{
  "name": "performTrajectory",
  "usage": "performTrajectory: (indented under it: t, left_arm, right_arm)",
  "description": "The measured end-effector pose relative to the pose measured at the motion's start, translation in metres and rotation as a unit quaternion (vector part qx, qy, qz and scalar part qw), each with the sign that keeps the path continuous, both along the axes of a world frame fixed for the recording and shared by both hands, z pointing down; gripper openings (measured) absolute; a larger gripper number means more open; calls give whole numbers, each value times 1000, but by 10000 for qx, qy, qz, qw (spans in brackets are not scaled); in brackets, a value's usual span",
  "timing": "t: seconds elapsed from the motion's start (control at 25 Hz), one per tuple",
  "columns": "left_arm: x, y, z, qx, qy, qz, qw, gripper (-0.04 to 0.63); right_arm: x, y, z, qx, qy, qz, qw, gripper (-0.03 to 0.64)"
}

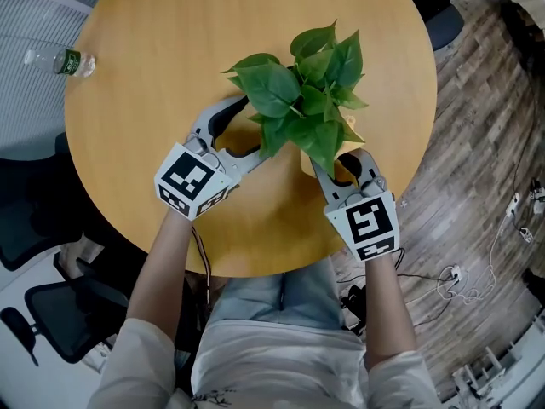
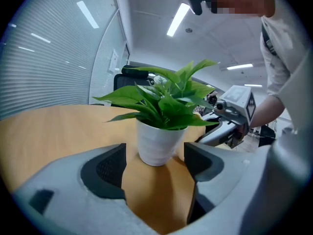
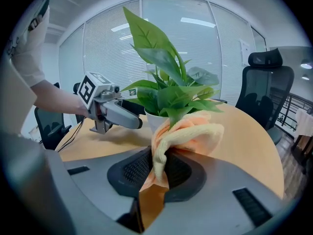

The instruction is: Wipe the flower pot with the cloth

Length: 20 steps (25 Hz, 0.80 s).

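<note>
Flower pot [image 2: 156, 143]: white, ribbed, upright on the round wooden tabletop [image 1: 162, 83], carrying a green leafy plant [image 1: 302, 92]. Cloth [image 3: 188, 131]: pale orange, bunched, pinched in the right claw [image 3: 157, 168], just beside the pot's wall.
</note>
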State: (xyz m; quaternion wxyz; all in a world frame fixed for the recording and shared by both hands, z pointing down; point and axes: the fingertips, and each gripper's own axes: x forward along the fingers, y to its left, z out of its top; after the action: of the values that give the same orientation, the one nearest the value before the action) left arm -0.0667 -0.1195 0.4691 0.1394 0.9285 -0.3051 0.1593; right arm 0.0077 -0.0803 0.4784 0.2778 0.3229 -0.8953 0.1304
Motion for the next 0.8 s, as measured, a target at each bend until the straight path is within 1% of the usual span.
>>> performTrajectory:
  t: [0.08,0.16,0.28,0.4,0.52,0.6,0.72,0.8]
  left_arm:
    - [0,-10,-3,87,114,285,9995,375]
    - [4,-18,-7,117,267,632,9976,406]
    - [13,-20,-9,124,464,1250,9910,441]
    - [21,-20,-14,217,609,1647,9842,443]
    - [29,-19,-14,211,709,1891,9792,443]
    - [33,-19,-14,164,807,1975,9768,442]
    - [34,-20,-16,133,935,1968,9759,442]
    - [34,-20,-16,156,940,1966,9758,442]
  right_arm:
    - [0,-1,1,16,1,14,10000,63]
    - [0,-1,2,21,27,19,10000,63]
    - [2,-1,3,6,78,19,10000,63]
    - [4,0,4,-4,111,-21,9999,63]
    - [5,0,4,-8,111,8,9999,63]
    - [4,0,4,-9,120,-10,9999,63]
    - [4,1,3,-14,114,-23,9999,63]
    - [4,0,3,-8,97,8,10000,63]
